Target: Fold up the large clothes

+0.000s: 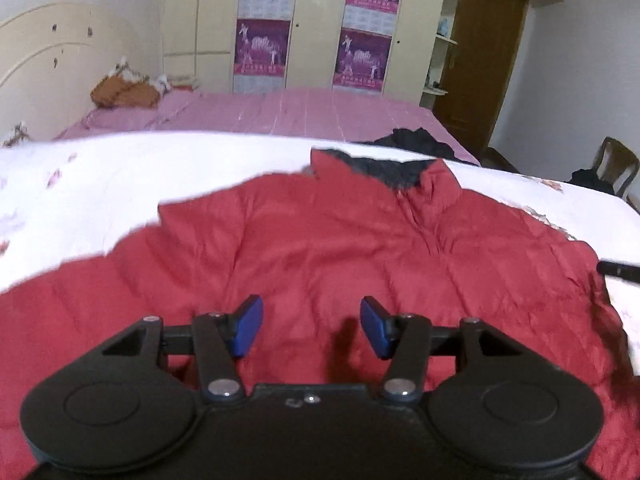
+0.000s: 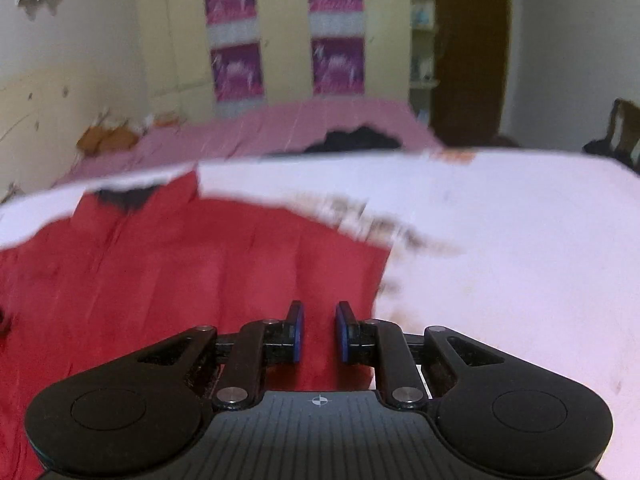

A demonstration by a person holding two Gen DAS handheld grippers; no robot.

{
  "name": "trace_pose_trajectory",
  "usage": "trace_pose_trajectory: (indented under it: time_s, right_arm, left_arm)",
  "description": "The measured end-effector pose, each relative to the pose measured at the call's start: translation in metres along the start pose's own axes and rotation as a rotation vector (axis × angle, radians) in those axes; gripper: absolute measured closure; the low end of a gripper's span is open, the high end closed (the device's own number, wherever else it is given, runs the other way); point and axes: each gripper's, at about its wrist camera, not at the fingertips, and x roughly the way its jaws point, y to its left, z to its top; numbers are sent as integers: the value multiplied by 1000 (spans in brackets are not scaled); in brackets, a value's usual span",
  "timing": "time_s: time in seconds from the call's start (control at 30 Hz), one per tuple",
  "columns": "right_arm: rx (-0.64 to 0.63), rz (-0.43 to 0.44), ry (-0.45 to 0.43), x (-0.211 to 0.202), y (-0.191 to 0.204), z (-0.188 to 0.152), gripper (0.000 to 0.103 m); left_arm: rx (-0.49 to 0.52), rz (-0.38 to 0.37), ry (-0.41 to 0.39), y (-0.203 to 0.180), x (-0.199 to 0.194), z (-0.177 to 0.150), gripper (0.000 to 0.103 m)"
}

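A red puffer jacket (image 1: 320, 248) with a dark-lined collar lies spread front up on a white sheet (image 1: 120, 176). My left gripper (image 1: 311, 326) is open and empty, hovering over the jacket's lower middle. In the blurred right wrist view the jacket (image 2: 180, 280) fills the left half. My right gripper (image 2: 319, 330) hovers over the jacket near its right edge, its blue pads a narrow gap apart with nothing between them. The right gripper's black tip (image 1: 618, 270) shows at the right edge of the left wrist view.
The white sheet (image 2: 500, 260) covers the near bed. Behind it is a pink bedspread (image 1: 280, 114) with a dark garment (image 1: 416, 142) and brown cloth (image 1: 120, 92). A wardrobe with posters (image 1: 264, 24), a brown door (image 1: 480, 60) and a chair (image 1: 614, 166) stand at the back.
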Motion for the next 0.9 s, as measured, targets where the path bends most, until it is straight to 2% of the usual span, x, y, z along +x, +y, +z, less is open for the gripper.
trace_pose_trajectory:
  time_s: [0.1, 0.2, 0.3, 0.37, 0.4, 0.43, 0.5, 0.63, 0.7, 0.77, 0.9]
  right_arm:
    - [5, -15, 26, 24, -5, 14, 86]
    - [-24, -24, 139, 54, -7, 10, 86]
    - [-66, -37, 132, 51, -4, 7, 86]
    - [-48, -43, 135, 45, -5, 8, 86]
    - [-41, -41, 119, 35, -3, 9, 86]
    - [-45, -29, 90, 21, -1, 9, 86]
    - [-53, 9, 67, -6, 6, 4, 86]
    - [-68, 59, 96, -42, 24, -26, 86]
    - [-88, 42, 130, -41, 31, -42, 86]
    - [-93, 21, 157, -36, 34, -54, 86]
    - [-69, 17, 140, -45, 36, -50, 86]
  left_arm:
    - [31, 16, 21, -6, 18, 4, 50]
    - [40, 34, 75, -4, 38, -3, 48]
    - [49, 42, 81, -5, 38, -5, 48]
    - [45, 51, 81, -7, 32, -3, 50]
    - [51, 44, 55, -9, 21, -2, 50]
    - [56, 39, 33, -12, 12, -1, 46]
    - [50, 24, 10, -18, -5, -6, 46]
    - [13, 3, 20, -27, -19, -27, 46]
    - [26, 26, 59, -29, -10, -36, 45]
    - [25, 25, 63, -26, -5, -40, 38]
    - [38, 40, 58, -23, -7, -37, 36]
